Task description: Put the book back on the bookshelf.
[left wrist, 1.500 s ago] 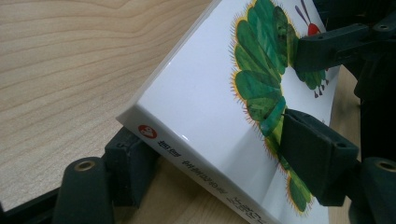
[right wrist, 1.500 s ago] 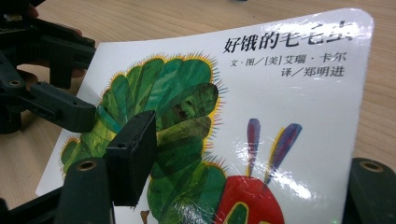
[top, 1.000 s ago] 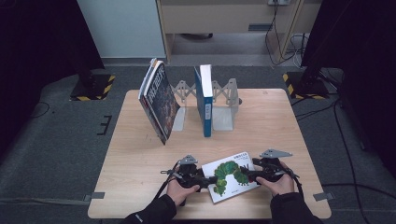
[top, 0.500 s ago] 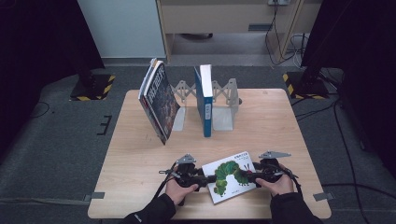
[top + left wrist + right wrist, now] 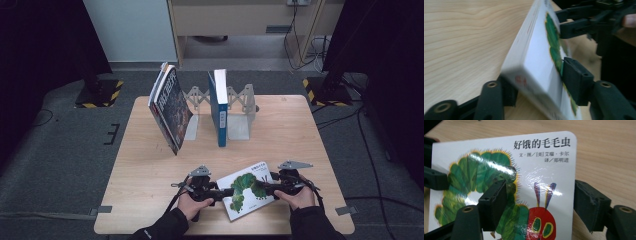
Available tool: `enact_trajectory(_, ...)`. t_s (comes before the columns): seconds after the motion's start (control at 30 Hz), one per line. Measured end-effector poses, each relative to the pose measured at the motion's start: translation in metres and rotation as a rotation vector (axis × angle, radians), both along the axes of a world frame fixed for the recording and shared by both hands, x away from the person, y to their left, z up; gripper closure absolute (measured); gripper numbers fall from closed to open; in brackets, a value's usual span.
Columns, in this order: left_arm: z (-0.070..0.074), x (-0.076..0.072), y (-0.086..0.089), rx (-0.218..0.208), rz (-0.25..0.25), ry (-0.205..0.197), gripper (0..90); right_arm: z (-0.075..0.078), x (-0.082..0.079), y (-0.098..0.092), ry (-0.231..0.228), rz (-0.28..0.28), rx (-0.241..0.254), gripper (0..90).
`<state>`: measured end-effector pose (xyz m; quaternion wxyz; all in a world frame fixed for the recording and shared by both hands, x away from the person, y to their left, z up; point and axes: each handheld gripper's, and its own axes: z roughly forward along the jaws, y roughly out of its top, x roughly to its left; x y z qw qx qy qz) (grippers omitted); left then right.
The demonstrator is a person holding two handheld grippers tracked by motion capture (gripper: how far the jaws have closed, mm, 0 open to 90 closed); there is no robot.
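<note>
Item: caterpillar picture book (image 5: pixel 247 192), white board cover, Chinese title. Location: near edge of wooden table (image 5: pixel 150 170), centre, held between both grippers. In the left gripper view, tilted up on its spine edge, cover facing the right gripper.

Left gripper (image 5: pixel 220 192): jaws just closing further, book between them; pads now on cover and underside at the left end. Gripping the book.

Right gripper (image 5: pixel 267 189): jaws narrowed slightly; in the right gripper view one jaw lies over the cover, the other stands beside the book's edge with a gap. Not clamped, by the look of it.

Change since a second ago: book's place on the table much the same; left grip tightened.

Meaning: pick-up likely begun, lift not yet made.

Also present: extending metal bookend rack (image 5: pixel 235 100) at far side; blue book (image 5: pixel 218 107) upright in it; dark-covered book (image 5: pixel 170 107) leaning at its left end. Probable destination: a free slot in the rack.
</note>
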<state>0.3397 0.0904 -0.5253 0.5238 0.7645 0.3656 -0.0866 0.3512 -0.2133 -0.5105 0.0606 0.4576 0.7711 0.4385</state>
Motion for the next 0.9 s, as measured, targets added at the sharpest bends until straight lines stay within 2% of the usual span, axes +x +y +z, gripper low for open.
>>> enact_trajectory(0.13, 0.003, -0.006, -0.005, -0.005, -0.027, 0.003, 56.5, 0.005, 0.000, 0.003, -0.011, 0.038, 0.026, 30.8)
enact_trajectory(0.3, 0.008, -0.006, -0.003, -0.026, -0.037, 0.019, 64.7, 0.005, -0.001, 0.002, -0.028, 0.049, 0.042, 30.7)
enact_trajectory(0.43, 0.014, -0.005, -0.002, -0.016, -0.028, 0.019, 68.1, 0.007, 0.000, 0.002, -0.046, 0.043, 0.061, 31.9)
enact_trajectory(0.57, 0.019, -0.004, 0.002, -0.027, -0.007, 0.032, 71.7, 0.008, 0.000, 0.001, -0.059, 0.036, 0.043, 31.9)
enact_trajectory(0.63, 0.023, -0.004, 0.005, -0.023, 0.004, 0.021, 73.7, 0.008, 0.000, -0.001, -0.064, 0.023, 0.034, 30.7)
enact_trajectory(0.83, 0.030, -0.001, 0.012, -0.022, 0.042, 0.009, 74.6, 0.007, 0.003, -0.009, -0.080, -0.031, -0.030, 27.4)
enact_trajectory(0.9, 0.033, 0.000, 0.014, -0.022, 0.047, 0.006, 74.6, 0.006, 0.004, -0.013, -0.082, -0.051, -0.070, 26.4)
